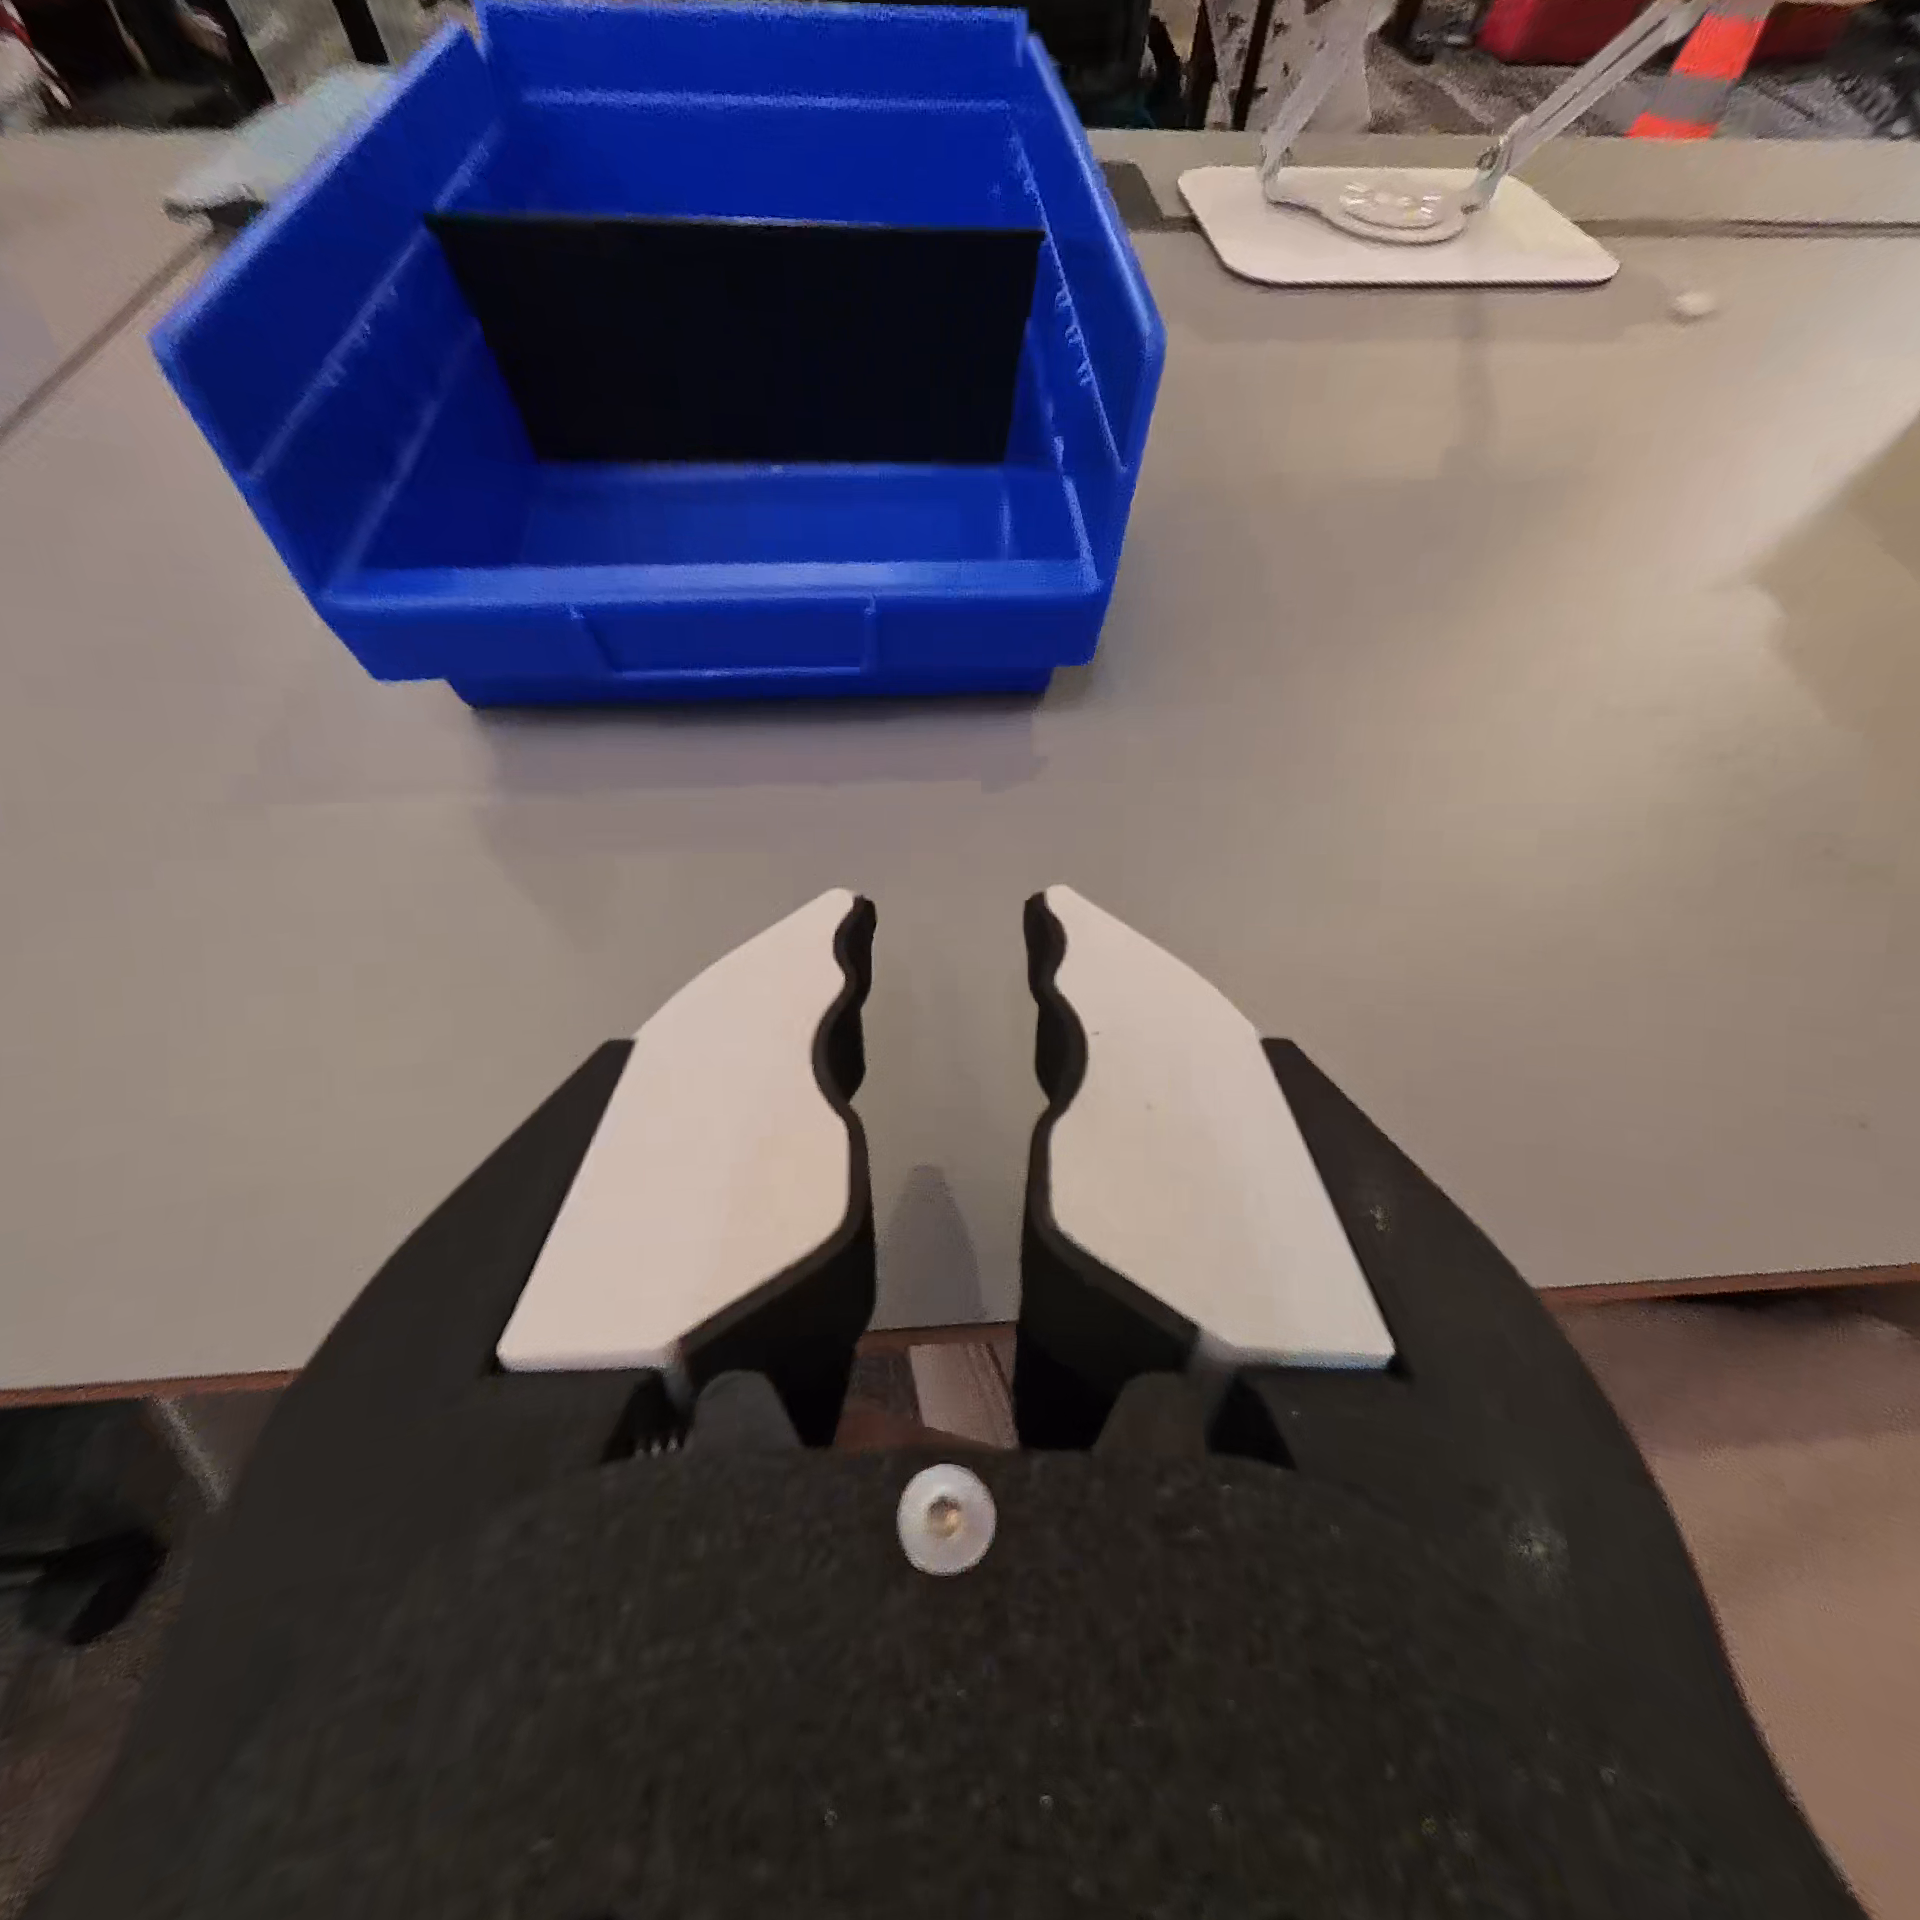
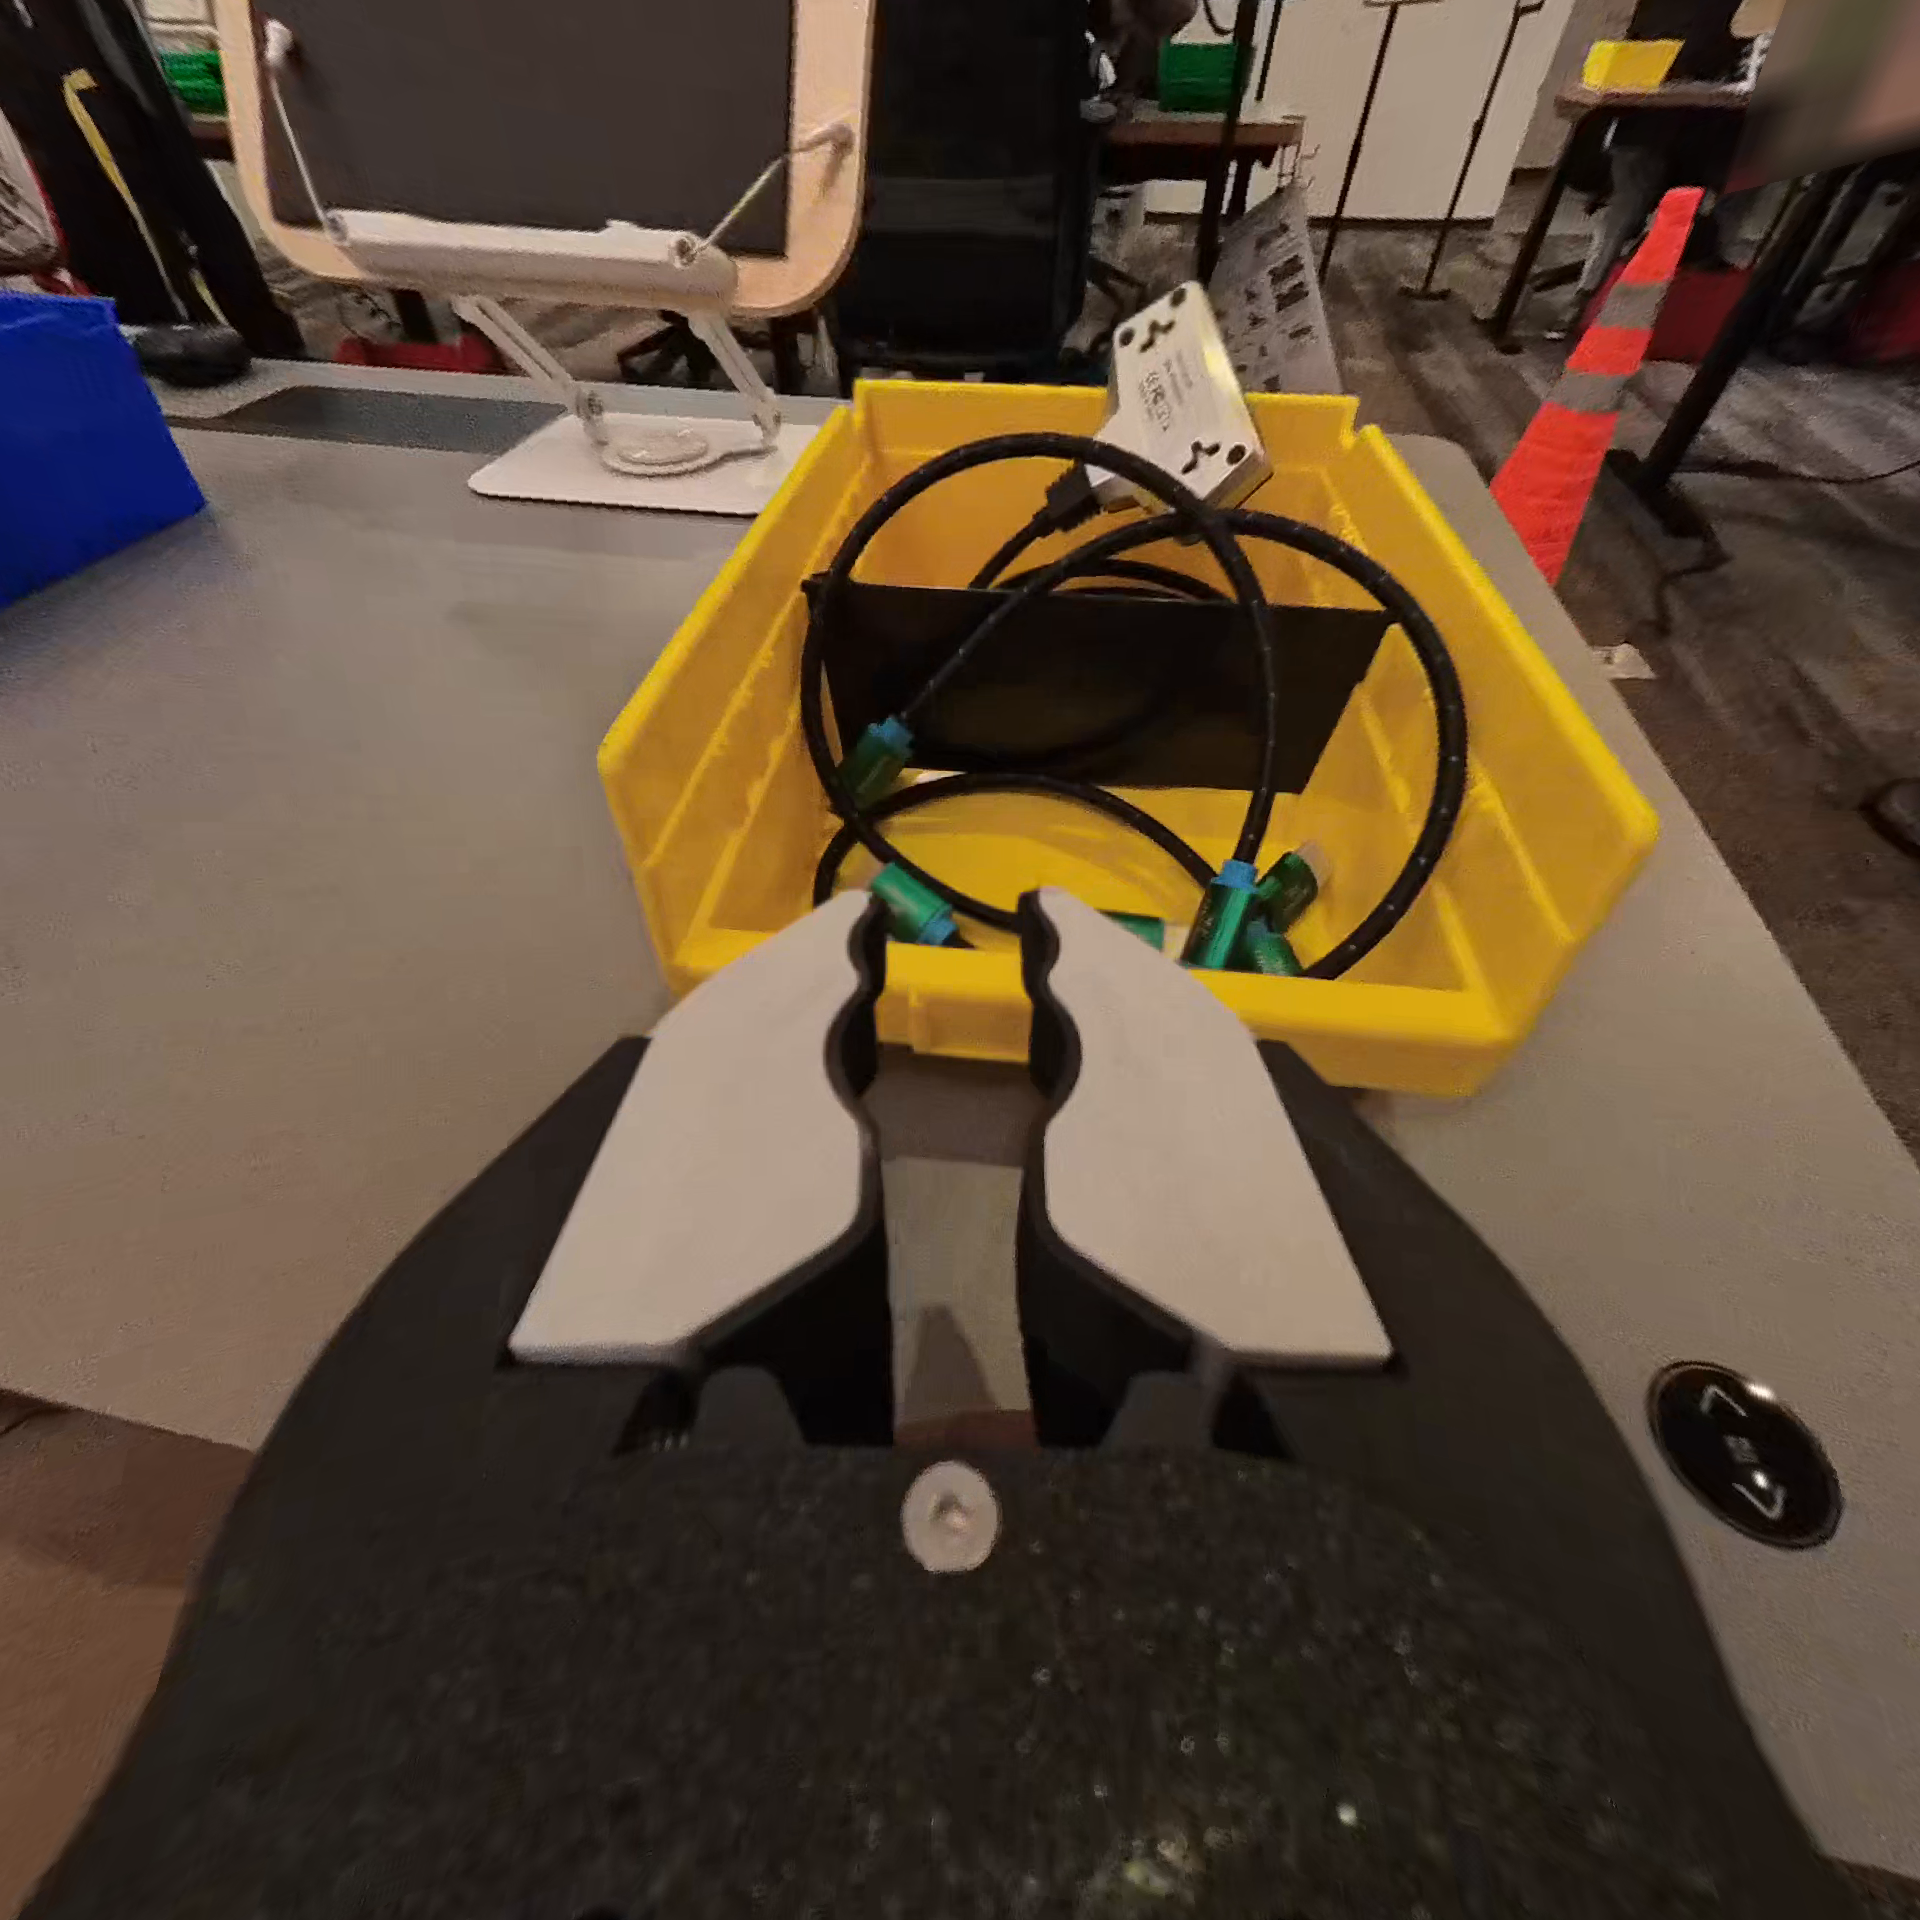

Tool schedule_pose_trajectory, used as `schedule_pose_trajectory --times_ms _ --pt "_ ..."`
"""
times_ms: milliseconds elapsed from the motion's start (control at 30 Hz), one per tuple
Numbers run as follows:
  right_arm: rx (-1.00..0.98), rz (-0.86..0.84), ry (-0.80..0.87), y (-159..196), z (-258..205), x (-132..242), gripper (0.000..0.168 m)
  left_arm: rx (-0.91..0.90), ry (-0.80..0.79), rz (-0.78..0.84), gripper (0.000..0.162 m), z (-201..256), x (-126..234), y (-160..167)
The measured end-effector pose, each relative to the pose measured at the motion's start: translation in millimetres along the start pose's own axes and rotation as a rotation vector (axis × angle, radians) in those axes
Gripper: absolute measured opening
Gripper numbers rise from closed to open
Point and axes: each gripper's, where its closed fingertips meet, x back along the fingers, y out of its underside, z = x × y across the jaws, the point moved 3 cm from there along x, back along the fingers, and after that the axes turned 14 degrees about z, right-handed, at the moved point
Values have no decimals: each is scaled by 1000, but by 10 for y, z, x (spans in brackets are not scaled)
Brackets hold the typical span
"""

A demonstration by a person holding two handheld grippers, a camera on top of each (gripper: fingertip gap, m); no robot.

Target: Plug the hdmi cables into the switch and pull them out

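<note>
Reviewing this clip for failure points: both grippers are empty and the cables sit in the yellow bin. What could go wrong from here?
1. The black braided HDMI cables loop over one another inside the yellow plastic bin, so lifting one green-and-blue plug may drag the others.
2. The silver box-shaped switch leans on the bin's back rim with a cable attached; a tug could topple it.
3. The open right gripper nears clustered plugs and might pinch two.

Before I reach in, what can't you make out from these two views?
- Blue bin: the space behind its black divider is hidden in the left wrist view.
- Yellow bin: the right gripper's fingers cover part of its front in the right wrist view.
- Switch: its ports face away.
- HDMI cables: too tangled to count.
</note>
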Motion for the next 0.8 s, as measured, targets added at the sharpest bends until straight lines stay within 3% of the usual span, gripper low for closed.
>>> schedule_pose_trajectory --times_ms 167,367,800 --pt "-83 -39 -7 212 31 -80 30 34 67 -24 29 176 -119 12" --pt "27 -31 14 190 64 -60 30 -46 45 -66 28 224 -161 96" --pt "27 -34 -5 198 31 -103 28 -31 29 -89 27 151 -140 151"
